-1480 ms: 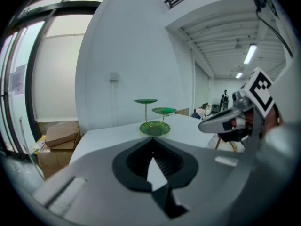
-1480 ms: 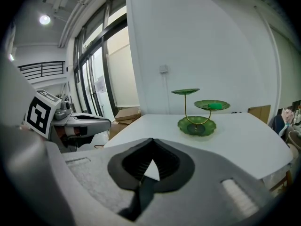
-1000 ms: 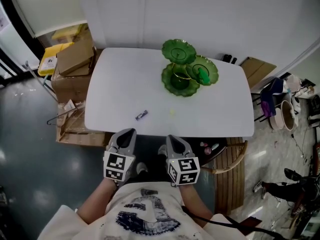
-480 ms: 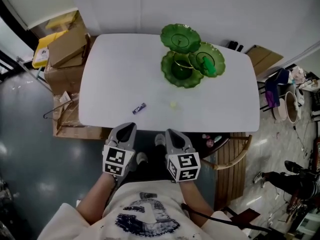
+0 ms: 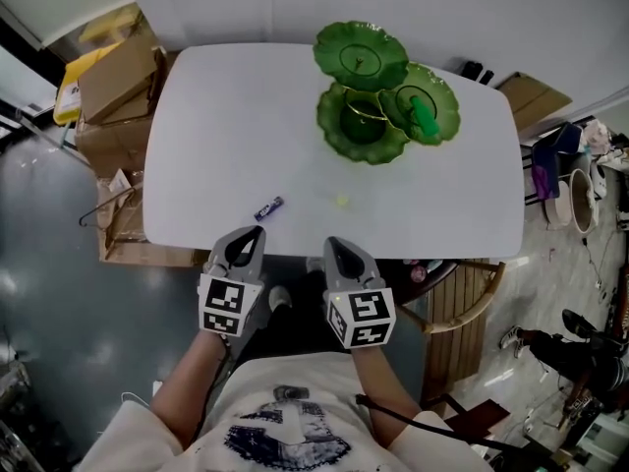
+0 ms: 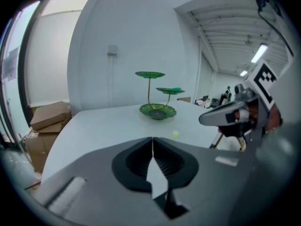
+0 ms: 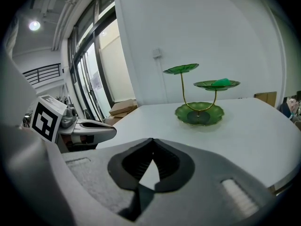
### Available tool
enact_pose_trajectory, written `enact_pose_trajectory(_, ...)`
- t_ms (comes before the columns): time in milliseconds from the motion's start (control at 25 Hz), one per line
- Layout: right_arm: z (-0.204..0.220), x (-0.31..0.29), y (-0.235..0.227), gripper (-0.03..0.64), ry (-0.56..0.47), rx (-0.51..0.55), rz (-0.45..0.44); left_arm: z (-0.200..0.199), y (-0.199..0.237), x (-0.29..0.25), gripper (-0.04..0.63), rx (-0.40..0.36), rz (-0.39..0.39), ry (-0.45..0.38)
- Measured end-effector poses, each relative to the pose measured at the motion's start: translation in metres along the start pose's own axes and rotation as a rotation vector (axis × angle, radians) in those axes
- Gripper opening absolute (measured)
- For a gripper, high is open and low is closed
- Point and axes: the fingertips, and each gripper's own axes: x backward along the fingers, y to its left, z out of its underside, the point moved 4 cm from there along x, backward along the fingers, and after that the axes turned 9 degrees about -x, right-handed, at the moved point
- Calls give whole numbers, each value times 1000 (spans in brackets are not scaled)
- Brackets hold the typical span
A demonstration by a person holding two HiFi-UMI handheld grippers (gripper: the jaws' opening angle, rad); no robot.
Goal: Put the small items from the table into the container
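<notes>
1. Since a second ago both claws have come forward, and their tips now sit over the near edge of the white rounded table [image 5: 216, 116].
2. The left claw [image 5: 256, 234] and right claw [image 5: 330, 244] both have their jaws pressed together (nothing is held).
3. A small purple wrapped item [image 5: 268, 207] lies just ahead of the left claw. A small yellow-green piece [image 5: 341, 201] lies ahead of the right claw.
4. Farther ahead stands the green three-tier leaf-dish stand [image 5: 366, 126], with a green object [image 5: 423, 116] on its right-hand dish.

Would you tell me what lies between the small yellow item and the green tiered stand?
Only bare white table separates the yellow item from the stand, per the head view.
</notes>
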Motion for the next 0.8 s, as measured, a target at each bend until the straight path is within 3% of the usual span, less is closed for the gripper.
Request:
enact_pose_trajectory(320, 8, -27, -17, 0, 12, -20, -3, 16, 2, -33, -5, 5, 37, 43)
enact_pose_trajectory(800, 32, -65, -35, 0, 73, -52, -19, 55, 7, -81, 135, 29, 99, 152)
